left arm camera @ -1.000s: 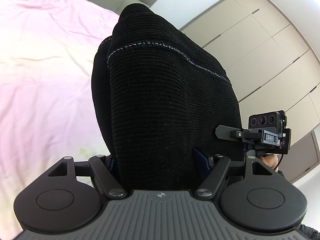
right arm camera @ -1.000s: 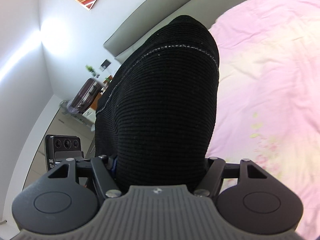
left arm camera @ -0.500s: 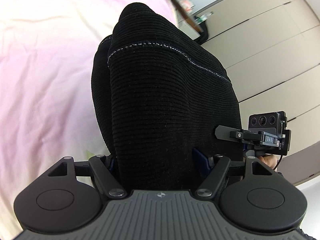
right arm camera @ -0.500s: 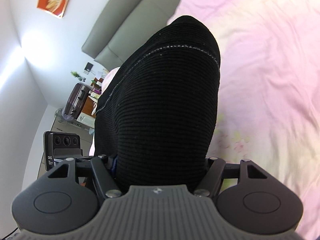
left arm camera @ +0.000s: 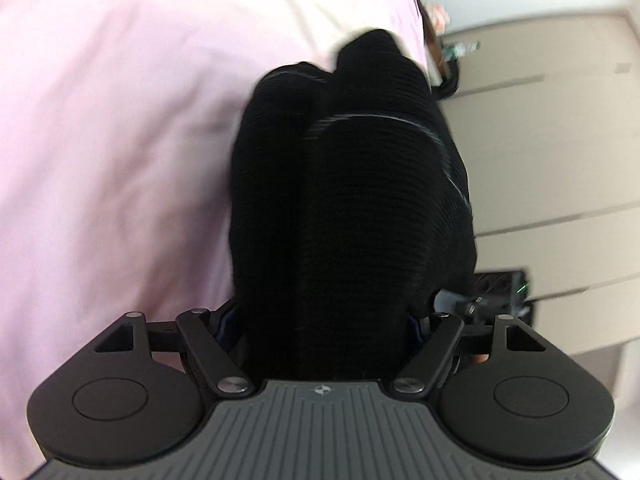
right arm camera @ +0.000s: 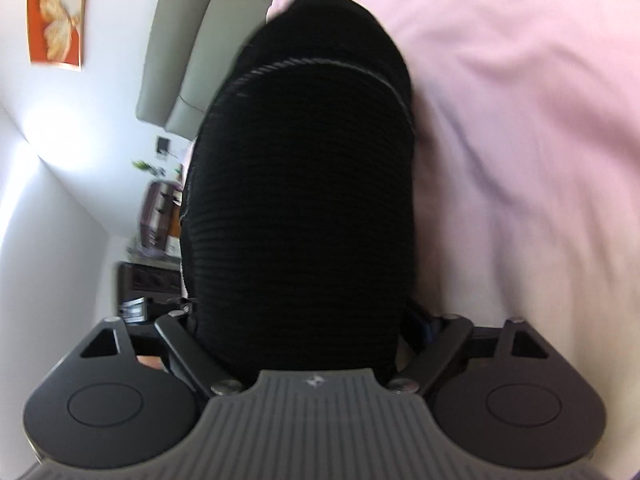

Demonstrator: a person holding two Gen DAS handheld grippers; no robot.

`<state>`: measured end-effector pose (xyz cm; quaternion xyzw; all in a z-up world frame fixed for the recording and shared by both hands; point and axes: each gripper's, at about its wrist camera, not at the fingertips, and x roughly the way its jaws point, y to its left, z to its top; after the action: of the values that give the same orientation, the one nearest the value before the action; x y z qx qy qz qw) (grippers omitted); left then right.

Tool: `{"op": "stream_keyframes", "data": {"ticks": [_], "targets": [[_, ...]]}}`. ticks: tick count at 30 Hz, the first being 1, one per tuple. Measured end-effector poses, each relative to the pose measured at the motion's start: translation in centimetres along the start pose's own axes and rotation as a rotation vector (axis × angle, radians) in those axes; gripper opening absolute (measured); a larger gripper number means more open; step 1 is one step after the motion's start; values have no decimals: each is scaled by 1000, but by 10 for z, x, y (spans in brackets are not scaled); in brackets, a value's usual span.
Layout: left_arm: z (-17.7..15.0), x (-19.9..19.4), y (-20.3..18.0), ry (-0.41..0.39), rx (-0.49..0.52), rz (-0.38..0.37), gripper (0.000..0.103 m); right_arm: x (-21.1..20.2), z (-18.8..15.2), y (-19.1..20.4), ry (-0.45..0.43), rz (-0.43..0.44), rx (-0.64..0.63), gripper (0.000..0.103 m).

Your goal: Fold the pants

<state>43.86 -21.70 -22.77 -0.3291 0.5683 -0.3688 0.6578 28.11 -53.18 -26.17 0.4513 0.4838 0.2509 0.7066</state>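
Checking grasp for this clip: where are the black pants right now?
The black pants fill both wrist views' centres, clamped in the left gripper and right gripper, above the pink bedsheet.

A home bedroom: pink bedsheet (right arm camera: 520, 120), padded headboard (right arm camera: 176, 60), wardrobe doors (left arm camera: 560, 140), wall picture (right arm camera: 56, 12).

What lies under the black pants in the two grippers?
Under the black pants only the pink bedsheet shows. The cloth covers what lies directly below, and the fingertips of both grippers.

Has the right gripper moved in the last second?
Yes. The right gripper, shut on the black pants, has tilted down toward the pink bedsheet: the orange wall picture has slid to the upper-left corner.
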Motion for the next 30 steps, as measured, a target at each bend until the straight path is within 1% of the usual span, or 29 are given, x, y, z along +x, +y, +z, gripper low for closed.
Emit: {"op": "stream_keyframes", "data": {"ticks": [2, 4, 7, 9, 11, 12, 14, 16, 17, 18, 19, 20, 21, 22, 23, 24, 25, 26, 27, 28, 29, 30], "targets": [[-8, 6, 4, -6, -6, -7, 90, -4, -9, -3, -13, 2, -2, 83], [-13, 8, -4, -8, 4, -3, 91, -11, -17, -9, -18, 11, 25, 83], [-31, -10, -10, -3, 14, 26, 91, -29, -33, -12, -28, 19, 39, 83], [-36, -14, -15, -4, 20, 46, 91, -41, -47, -13, -34, 27, 53, 85], [-39, -13, -22, 0, 39, 68, 91, -52, -63, -15, -43, 30, 64, 85], [-42, -21, -24, 5, 50, 73, 91, -56, -71, -15, -47, 31, 72, 85], [-48, -21, -29, 13, 74, 86, 92, -64, -88, -14, -53, 25, 82, 85], [-64, -25, -31, 25, 97, 105, 94, -75, -102, -16, -54, 14, 89, 84], [-67, -26, -33, 22, 113, 123, 94, -62, -112, -7, -48, 0, 94, 84], [-74, -27, -34, 15, 124, 141, 95, -59, -117, -6, -32, -22, 93, 84], [-82, -33, -32, 6, 130, 156, 95, -62, -120, -6, -7, -57, 78, 84], [-86, -34, -33, -5, 134, 164, 95, -62, -126, 0, 36, -126, 39, 84], [-94, -39, -31, -10, 141, 177, 95, -60, -132, 6, 65, -176, -5, 84], [-92, -29, -33, -13, 154, 197, 95, -58, -135, 11, 83, -208, -32, 84], [-96, -29, -36, -16, 170, 218, 95, -59, -136, 16, 91, -249, -44, 82], [-98, -25, -42, -18, 196, 253, 95, -61, -136, 20, 88, -292, -46, 80], [-103, -23, -47, -14, 228, 296, 95, -61, -132, 26, 90, -337, -55, 79], [-108, -20, -53, -4, 266, 356, 95, -63, -133, 34, 90, -388, -80, 79], [-119, -33, -50, 10, 312, 423, 95, -60, -137, 46, 92, -469, -125, 79], [-131, -29, -53, 42, 374, 530, 84, -61, -141, 56, 91, -544, -167, 78], [-143, -28, -52, 79, 443, 650, 78, -61, -145, 70, 85, -639, -214, 77], [-155, -27, -52, 98, 502, 736, 76, -63, -151, 81, 71, -713, -253, 77]]}}
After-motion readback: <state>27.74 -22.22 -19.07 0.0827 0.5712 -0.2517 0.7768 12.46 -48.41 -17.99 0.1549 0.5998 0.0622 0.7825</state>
